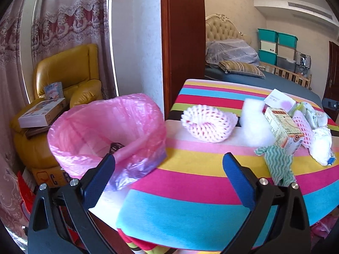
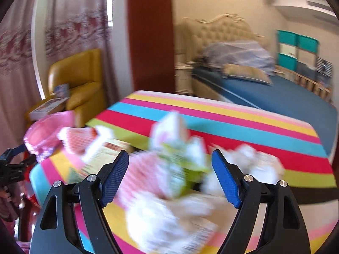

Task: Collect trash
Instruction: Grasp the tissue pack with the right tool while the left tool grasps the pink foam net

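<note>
Left claw [image 1: 168,160]: spread fully wide, empty, touching nothing, above the striped surface [image 1: 190,182] beside the pink-lined bin [image 1: 106,127]. Right claw [image 2: 170,158]: wide, empty, over the blurred trash pile [image 2: 169,169]; contact cannot be told.

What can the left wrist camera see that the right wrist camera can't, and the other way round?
Only the left wrist view shows the inside of the pink bag-lined bin, a green wavy-patterned wrapper and the printed carton, all sharp, with the left tool open and empty.

Only the right wrist view shows the right tool open over a blurred trash pile, plus the left tool from outside, at its left edge.

Both show the striped tablecloth, pink foam fruit net, yellow armchair and bed.
</note>
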`<state>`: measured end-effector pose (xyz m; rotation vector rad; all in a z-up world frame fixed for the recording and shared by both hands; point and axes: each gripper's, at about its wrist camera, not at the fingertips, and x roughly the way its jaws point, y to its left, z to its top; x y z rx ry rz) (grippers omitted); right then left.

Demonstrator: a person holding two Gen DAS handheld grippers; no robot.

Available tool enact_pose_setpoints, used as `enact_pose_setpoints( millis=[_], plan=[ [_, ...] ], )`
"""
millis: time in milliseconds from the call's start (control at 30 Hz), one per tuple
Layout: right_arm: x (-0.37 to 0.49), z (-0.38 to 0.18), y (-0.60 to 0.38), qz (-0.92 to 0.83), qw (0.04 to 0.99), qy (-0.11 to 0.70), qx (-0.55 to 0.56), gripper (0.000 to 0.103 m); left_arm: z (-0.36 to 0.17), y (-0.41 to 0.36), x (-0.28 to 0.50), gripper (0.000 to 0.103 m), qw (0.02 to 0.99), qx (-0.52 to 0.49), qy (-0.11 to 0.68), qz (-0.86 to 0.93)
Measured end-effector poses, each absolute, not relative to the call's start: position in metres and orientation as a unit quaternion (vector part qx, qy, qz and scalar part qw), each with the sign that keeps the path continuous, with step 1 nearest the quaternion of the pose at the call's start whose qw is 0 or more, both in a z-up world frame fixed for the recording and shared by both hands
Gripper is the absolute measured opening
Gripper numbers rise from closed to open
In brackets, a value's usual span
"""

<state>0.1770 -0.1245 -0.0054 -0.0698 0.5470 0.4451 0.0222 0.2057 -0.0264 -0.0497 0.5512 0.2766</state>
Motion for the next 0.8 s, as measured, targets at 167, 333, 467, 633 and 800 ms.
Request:
enact_pose_setpoints(
  millis=[167,333,467,633,800],
  plan=[
    [0.185,-0.03,-0.171,0.165,0.942,0.292,-0.007,0.076,-0.026,0.187,0.044,0.098,0.953,-0.02,0.278,0.115],
    [0.187,-0.049,-0.196,0.138,0.941,0.31,0.005,0.076,-0.025,0.178,0.077,0.098,0.951,-0.039,0.291,0.093],
    [0.185,-0.059,-0.207,0.131,0.939,0.317,0.006,0.076,-0.029,0.175,0.104,0.098,0.947,-0.043,0.303,0.097],
    [0.193,-0.059,-0.224,0.105,0.942,0.316,0.029,0.076,-0.034,0.175,0.129,0.098,0.941,-0.047,0.318,0.108],
    [0.225,-0.062,-0.231,0.076,0.936,0.343,0.025,0.076,-0.038,0.175,0.147,0.098,0.935,-0.055,0.334,0.108]
  ],
)
